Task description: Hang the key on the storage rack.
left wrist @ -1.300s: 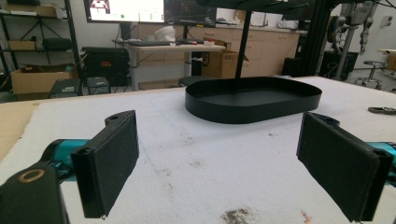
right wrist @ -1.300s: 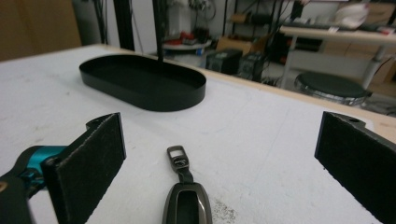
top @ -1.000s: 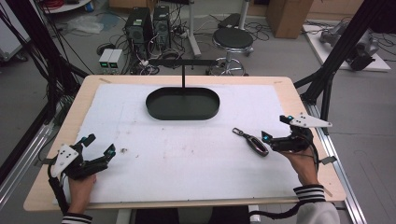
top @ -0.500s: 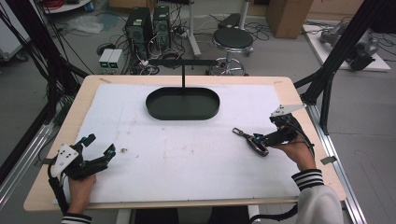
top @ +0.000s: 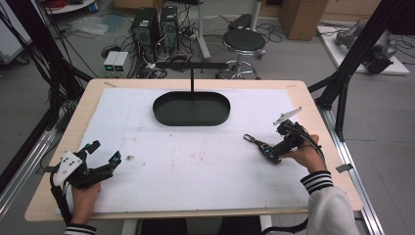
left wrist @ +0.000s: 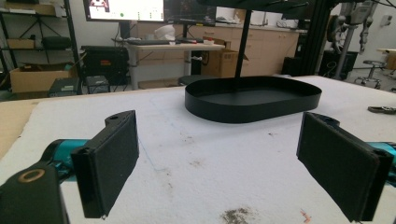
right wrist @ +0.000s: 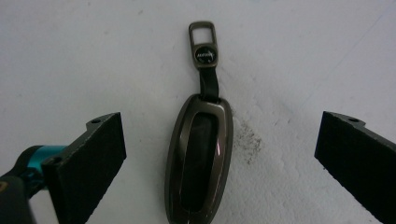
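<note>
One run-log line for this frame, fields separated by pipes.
right gripper: open, straddling key fob on white mat | left gripper: open, idle | black tray: empty

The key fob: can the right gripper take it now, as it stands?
Probably yes. The right gripper is open and the key fob lies flat on the table between its jaws, with nothing in the way.

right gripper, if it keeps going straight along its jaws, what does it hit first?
Most likely the key fob. In the right gripper view it lies lengthwise between the open jaws of the right gripper, touching neither. The white table cover lies right under it. How much gap is left is unclear.
</note>
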A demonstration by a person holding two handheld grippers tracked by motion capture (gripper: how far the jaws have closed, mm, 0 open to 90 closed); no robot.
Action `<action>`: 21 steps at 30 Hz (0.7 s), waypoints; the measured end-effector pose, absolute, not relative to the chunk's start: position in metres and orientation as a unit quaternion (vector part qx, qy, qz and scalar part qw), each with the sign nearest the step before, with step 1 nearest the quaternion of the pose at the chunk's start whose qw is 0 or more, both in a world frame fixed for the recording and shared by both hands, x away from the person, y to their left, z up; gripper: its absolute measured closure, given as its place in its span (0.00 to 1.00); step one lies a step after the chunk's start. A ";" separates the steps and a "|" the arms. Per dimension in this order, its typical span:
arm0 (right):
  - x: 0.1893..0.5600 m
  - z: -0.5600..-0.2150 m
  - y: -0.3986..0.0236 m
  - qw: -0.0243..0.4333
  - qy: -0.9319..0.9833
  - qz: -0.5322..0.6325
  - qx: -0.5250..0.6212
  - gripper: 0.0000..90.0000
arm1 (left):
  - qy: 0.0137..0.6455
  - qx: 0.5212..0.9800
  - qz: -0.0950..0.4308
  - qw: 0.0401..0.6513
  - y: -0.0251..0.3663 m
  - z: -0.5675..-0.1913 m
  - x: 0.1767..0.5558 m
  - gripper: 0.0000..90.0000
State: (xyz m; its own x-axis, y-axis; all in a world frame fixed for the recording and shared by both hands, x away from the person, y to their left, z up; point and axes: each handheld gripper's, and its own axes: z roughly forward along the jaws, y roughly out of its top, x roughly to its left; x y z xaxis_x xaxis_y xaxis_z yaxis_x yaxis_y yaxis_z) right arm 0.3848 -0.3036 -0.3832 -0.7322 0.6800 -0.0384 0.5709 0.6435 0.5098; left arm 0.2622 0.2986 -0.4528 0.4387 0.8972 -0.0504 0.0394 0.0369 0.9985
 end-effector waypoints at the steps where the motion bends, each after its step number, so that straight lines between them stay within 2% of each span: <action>1: 0.385 -0.385 -0.303 0.109 0.901 0.232 0.350 0.01 | 0.393 0.596 0.356 0.603 0.299 -0.453 0.262 0.15; 12: 0.393 -0.395 -0.293 0.076 0.918 0.175 0.348 0.01 | 0.392 0.596 0.356 0.603 0.298 -0.453 0.262 0.15; 13: 0.394 -0.397 -0.291 0.064 0.922 0.168 0.343 0.05 | 0.392 0.597 0.356 0.603 0.298 -0.453 0.262 0.15; 21: 0.397 -0.403 -0.289 0.053 0.921 0.144 0.358 0.08 | 0.392 0.596 0.356 0.603 0.298 -0.453 0.262 0.15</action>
